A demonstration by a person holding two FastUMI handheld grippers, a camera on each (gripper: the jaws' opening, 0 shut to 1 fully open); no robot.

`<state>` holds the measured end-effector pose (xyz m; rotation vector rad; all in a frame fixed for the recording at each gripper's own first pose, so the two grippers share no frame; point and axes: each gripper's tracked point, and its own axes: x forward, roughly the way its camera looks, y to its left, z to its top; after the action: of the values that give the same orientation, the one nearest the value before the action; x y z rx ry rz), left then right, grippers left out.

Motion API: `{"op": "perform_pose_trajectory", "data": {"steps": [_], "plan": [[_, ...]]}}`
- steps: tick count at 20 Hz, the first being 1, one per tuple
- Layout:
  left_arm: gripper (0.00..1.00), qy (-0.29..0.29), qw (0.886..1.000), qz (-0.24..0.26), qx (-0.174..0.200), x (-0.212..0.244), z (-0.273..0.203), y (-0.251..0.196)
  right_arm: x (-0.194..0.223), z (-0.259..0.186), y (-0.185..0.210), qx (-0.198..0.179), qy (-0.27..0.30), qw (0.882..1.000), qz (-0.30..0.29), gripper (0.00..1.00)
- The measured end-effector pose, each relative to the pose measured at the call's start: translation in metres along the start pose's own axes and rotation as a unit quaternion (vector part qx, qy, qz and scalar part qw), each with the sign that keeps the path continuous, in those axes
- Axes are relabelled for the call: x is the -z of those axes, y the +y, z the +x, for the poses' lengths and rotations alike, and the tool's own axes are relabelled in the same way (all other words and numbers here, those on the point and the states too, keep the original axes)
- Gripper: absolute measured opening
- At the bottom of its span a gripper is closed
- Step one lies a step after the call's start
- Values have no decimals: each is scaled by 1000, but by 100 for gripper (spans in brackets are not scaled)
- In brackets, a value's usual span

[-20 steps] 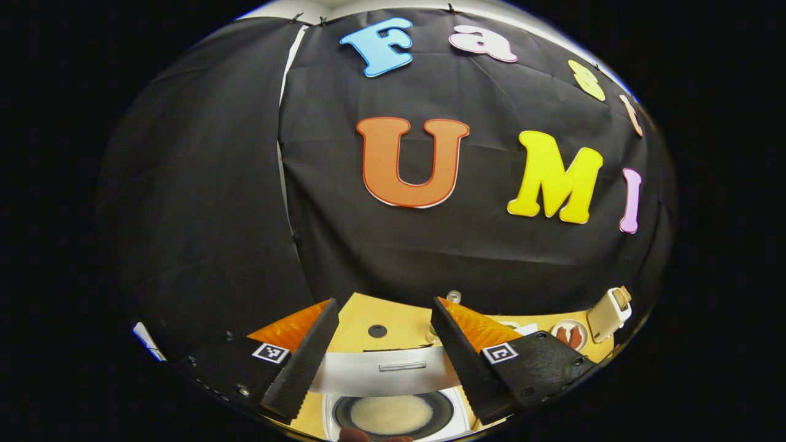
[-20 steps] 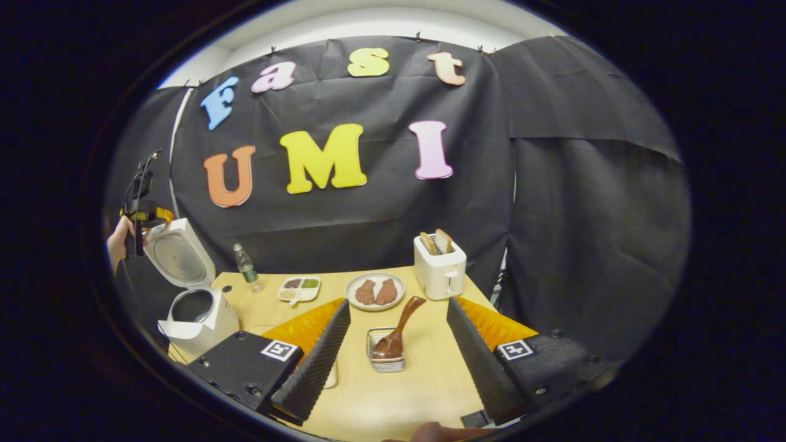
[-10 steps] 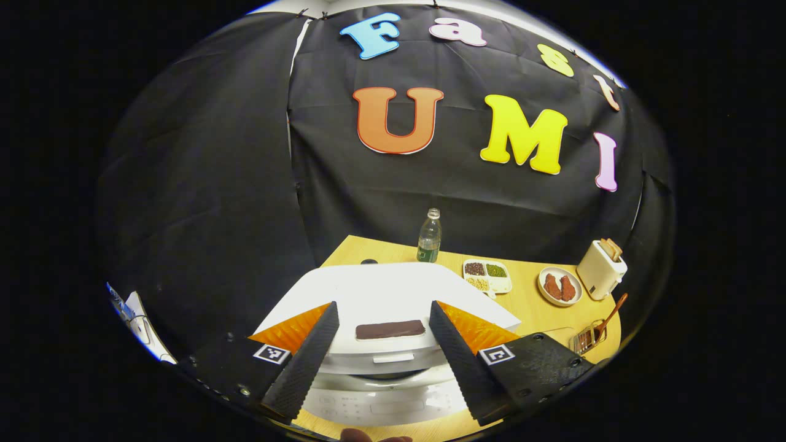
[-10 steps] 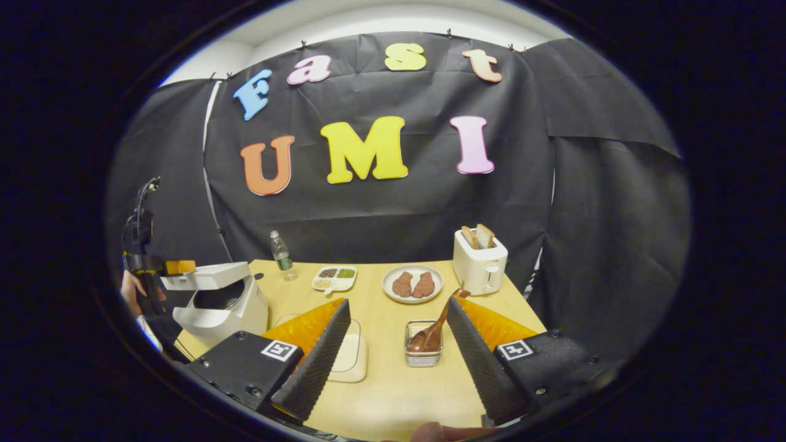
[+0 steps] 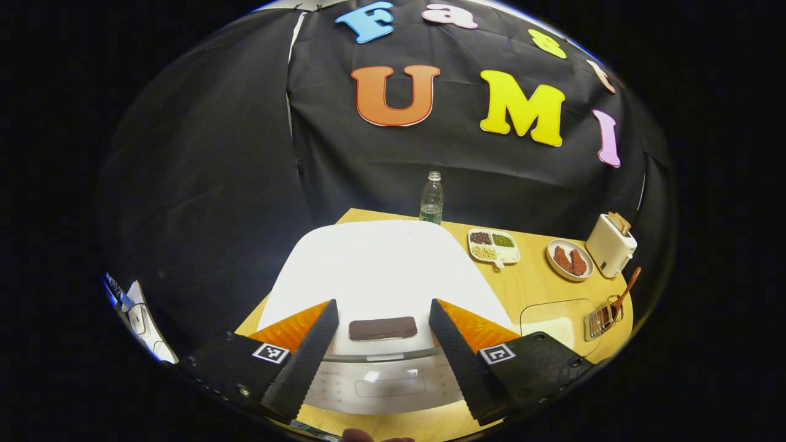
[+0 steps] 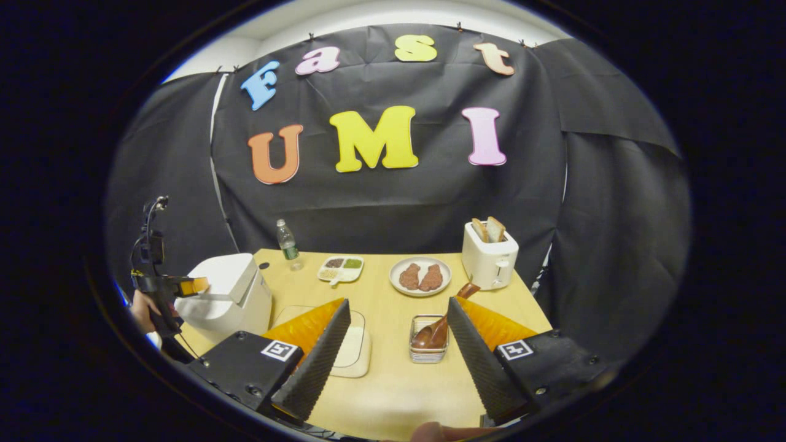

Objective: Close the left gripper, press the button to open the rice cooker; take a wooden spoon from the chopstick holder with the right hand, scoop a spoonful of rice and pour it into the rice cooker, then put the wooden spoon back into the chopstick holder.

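Table: light wooden table [image 6: 393,393] before a black cloth wall.
Rice cooker: white rice cooker [image 6: 230,294] at the table's left edge, lid down.
Left gripper: left gripper [image 5: 382,344] hovers over the cooker's front, fingers spread wide, grasping nothing; the dark lid button [image 5: 382,328] lies between them.
Right gripper: right gripper [image 6: 398,344] released, fingers apart, above the table to the cooker's right.
Wooden spoon: wooden spoon [image 6: 439,325] leans in the wire chopstick holder [image 6: 428,350], right of the cooker.
Rice: container of rice [image 6: 353,344] just right of the cooker.

no readable text, square coded markers on the left gripper [image 5: 381,362] and right gripper [image 6: 396,362]
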<state>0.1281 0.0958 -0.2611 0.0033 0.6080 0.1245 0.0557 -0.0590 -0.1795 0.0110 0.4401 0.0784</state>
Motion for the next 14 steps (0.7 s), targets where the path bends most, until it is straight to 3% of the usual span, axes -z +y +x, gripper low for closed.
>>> {"op": "perform_pose_trajectory", "data": {"steps": [7,14], "plan": [[98,17,1000,-8,-5,21,3,-4,10,16,2,-13,16,1000,6,100],[99,7,1000,-18,-13,25,2,-3,19,44,20,-52,27,998,5,100]]}}
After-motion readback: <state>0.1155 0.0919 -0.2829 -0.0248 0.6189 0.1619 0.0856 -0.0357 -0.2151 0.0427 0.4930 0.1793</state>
